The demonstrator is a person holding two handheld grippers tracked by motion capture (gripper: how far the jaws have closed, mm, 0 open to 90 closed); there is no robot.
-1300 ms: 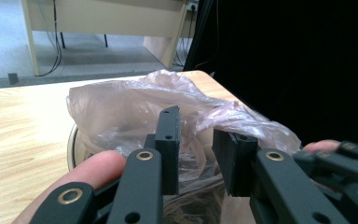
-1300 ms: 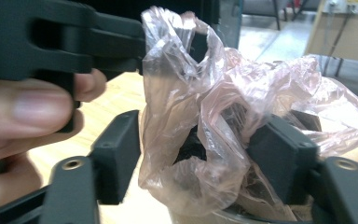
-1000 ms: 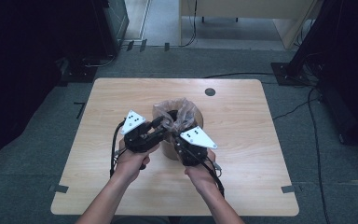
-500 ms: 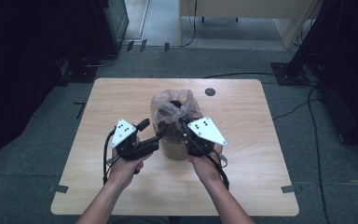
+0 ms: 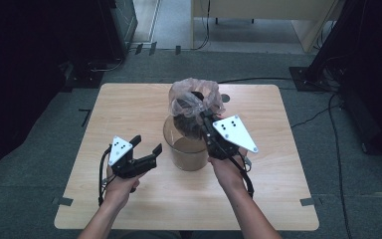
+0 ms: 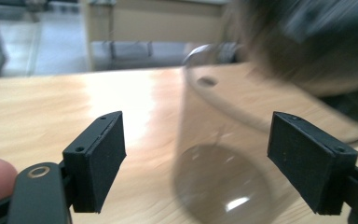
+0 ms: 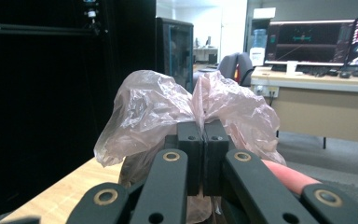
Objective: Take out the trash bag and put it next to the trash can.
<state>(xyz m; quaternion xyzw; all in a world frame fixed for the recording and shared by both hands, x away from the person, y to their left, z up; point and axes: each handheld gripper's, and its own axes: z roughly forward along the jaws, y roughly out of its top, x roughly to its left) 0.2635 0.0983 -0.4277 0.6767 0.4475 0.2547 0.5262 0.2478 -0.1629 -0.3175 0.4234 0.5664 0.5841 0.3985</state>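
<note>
A clear round container (image 5: 186, 147) stands mid-table. Above it hangs a crumpled pinkish plastic bag (image 5: 195, 98), dark in its lower part, with my right gripper (image 5: 205, 120) shut on its gathered top. In the right gripper view the bag (image 7: 149, 109) bulges around the shut gripper (image 7: 203, 135). My left gripper (image 5: 146, 145) sits low, left of the container and apart from it; its jaws have just been opening and stand open with nothing gripped. In the left gripper view the container (image 6: 223, 182) rises ahead of the open gripper (image 6: 200, 161), and the bag (image 6: 307, 42) is a dark blur above it.
The wooden table (image 5: 124, 109) has a small round hole (image 5: 224, 98) near its far edge. Dark cabinets stand to the left, a desk beyond the table, and cables lie on the floor at right. A person's forearms enter from the near edge.
My left gripper let go of the bag, opened, and drew down and to the left, away from the container. My right gripper rose, lifting the bag up above the container.
</note>
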